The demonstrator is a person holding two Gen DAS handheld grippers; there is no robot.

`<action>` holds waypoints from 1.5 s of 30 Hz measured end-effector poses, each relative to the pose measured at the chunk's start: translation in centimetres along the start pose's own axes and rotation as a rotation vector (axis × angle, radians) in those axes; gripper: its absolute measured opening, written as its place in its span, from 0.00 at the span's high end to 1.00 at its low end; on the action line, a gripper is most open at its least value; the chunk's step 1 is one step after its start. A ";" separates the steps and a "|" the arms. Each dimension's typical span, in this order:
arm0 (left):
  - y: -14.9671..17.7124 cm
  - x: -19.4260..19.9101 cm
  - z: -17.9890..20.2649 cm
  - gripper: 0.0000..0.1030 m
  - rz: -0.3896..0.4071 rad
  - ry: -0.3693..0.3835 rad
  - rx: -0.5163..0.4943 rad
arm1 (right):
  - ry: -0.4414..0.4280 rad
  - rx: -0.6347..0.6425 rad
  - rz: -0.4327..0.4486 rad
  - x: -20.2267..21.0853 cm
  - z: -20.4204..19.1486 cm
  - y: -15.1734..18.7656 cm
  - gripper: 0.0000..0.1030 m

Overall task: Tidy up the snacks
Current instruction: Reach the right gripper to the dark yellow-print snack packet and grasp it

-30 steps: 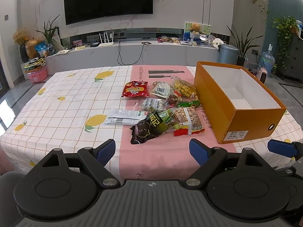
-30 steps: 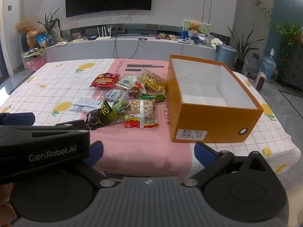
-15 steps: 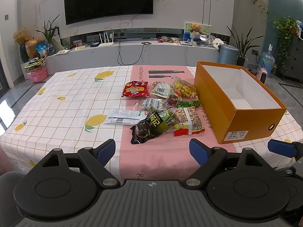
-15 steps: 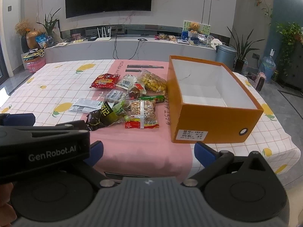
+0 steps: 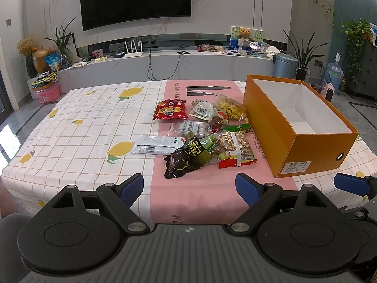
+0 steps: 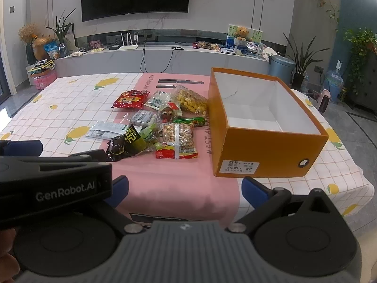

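Observation:
Several snack packets lie in a pile on the pink strip of the table: a red bag (image 5: 170, 112), a yellow-filled clear bag (image 5: 232, 107), a silver packet (image 5: 157, 144), a dark packet (image 5: 186, 159) and a peanut pack (image 5: 236, 149). An empty orange box (image 5: 306, 151) stands right of them. My left gripper (image 5: 189, 187) is open and empty at the near table edge. My right gripper (image 6: 185, 187) is open and empty, in front of the orange box (image 6: 264, 151) and the peanut pack (image 6: 178, 140). The left gripper's body (image 6: 54, 184) covers the right view's lower left.
The table wears a white checked cloth with lemons (image 5: 94, 127) and a pink runner (image 6: 169, 184). Two dark flat bars (image 5: 208, 89) lie at the far end of the runner. Behind the table are a TV console (image 5: 165, 63), plants and a bin (image 5: 285, 64).

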State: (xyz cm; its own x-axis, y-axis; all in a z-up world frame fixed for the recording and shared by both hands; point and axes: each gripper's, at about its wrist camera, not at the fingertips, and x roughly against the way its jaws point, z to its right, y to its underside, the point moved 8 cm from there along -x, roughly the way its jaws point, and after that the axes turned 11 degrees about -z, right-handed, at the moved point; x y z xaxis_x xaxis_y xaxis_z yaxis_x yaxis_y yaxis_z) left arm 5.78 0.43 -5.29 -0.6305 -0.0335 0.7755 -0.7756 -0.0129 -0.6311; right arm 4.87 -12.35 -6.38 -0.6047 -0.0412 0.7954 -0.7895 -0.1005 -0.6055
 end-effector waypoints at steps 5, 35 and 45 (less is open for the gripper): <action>0.0 -0.1 -0.1 0.00 0.009 -0.010 -0.011 | 0.001 0.008 0.012 -0.2 -0.2 0.0 0.04; -5.0 -8.3 -6.4 0.00 0.077 0.004 0.033 | -0.201 0.162 0.118 -11.9 -1.2 -3.0 0.25; -4.8 -11.5 -7.6 0.00 -0.021 -0.009 0.109 | -0.259 0.177 0.198 -13.3 -4.6 -3.8 0.10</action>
State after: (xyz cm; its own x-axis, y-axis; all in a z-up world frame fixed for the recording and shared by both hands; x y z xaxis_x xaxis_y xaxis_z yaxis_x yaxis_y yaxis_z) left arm 16.58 8.52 -11.05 -0.6133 -0.0409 0.7888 -0.7804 -0.1225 -0.6132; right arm 15.46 -6.84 -14.79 -0.6791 -0.3253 0.6580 -0.6161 -0.2347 -0.7519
